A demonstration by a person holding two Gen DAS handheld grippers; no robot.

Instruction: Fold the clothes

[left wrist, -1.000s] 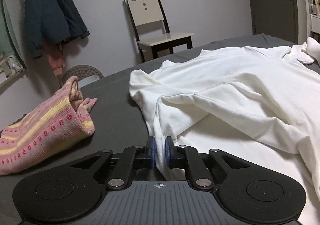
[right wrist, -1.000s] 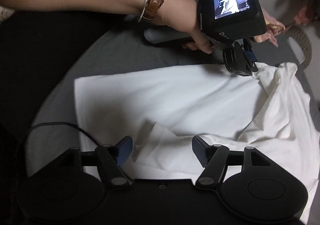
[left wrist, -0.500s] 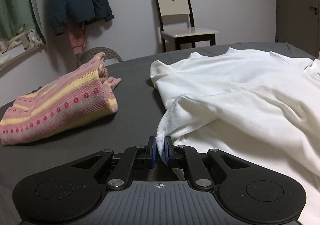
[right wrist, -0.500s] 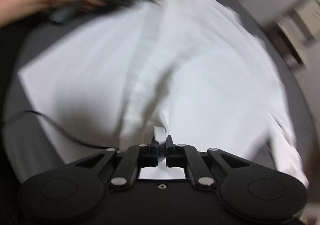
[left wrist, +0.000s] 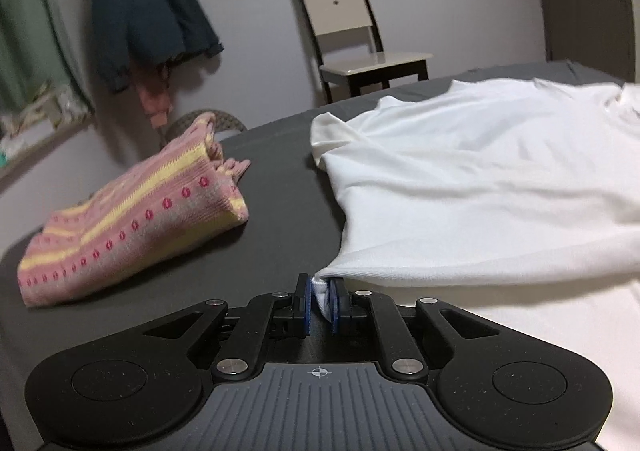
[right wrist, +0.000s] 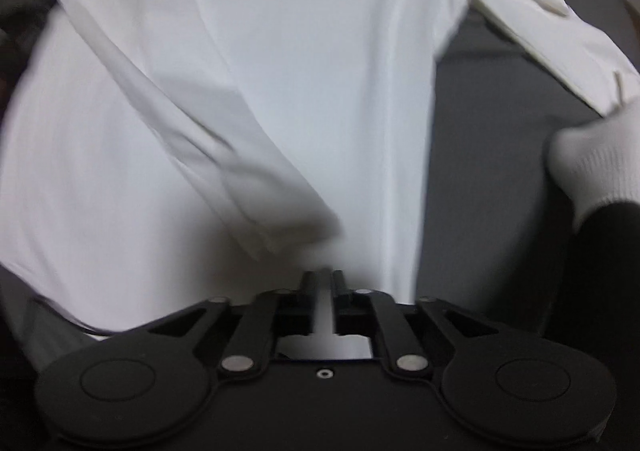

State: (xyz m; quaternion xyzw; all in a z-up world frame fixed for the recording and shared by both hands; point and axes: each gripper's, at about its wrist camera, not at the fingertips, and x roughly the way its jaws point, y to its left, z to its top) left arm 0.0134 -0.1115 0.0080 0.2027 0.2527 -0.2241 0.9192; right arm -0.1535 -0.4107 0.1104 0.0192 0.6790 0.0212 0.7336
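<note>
Two garments are lying on the dark grey bed [left wrist: 168,291], and only one is looking finished.

Left wrist view: the left gripper [left wrist: 320,305] is pinching a corner of the white shirt [left wrist: 480,191] between its blue pads [left wrist: 306,307], jaws drawn in narrow on the cloth. The shirt is spreading away to the right across the bed, one fold of fabric doubling over near the gripped edge. To the left, well apart from the shirt, a pink and yellow striped knit [left wrist: 132,227] is sitting in a rough bundle; judging by its shape, that one is already folded, loosely. Behind, a pale chair [left wrist: 352,39] is standing against the wall and a dark jacket [left wrist: 148,11] is hanging from a hook.

Right wrist view: blurred, so this is tentative. The right gripper [right wrist: 322,303] is showing its jaws nearly together, white cloth running up between them, and it seems to be holding the white shirt [right wrist: 280,71] at the hem. One sleeve [right wrist: 200,123] is lying diagonally across the body; the other sleeve [right wrist: 540,23] is stretching out to the right over the bed. A foot in a white sock [right wrist: 596,167] is resting at the right edge.

Progress, as a judgement: the shirt is in its first fold at most. Sleeve tucking, side folds and the final halving are all remaining.
</note>
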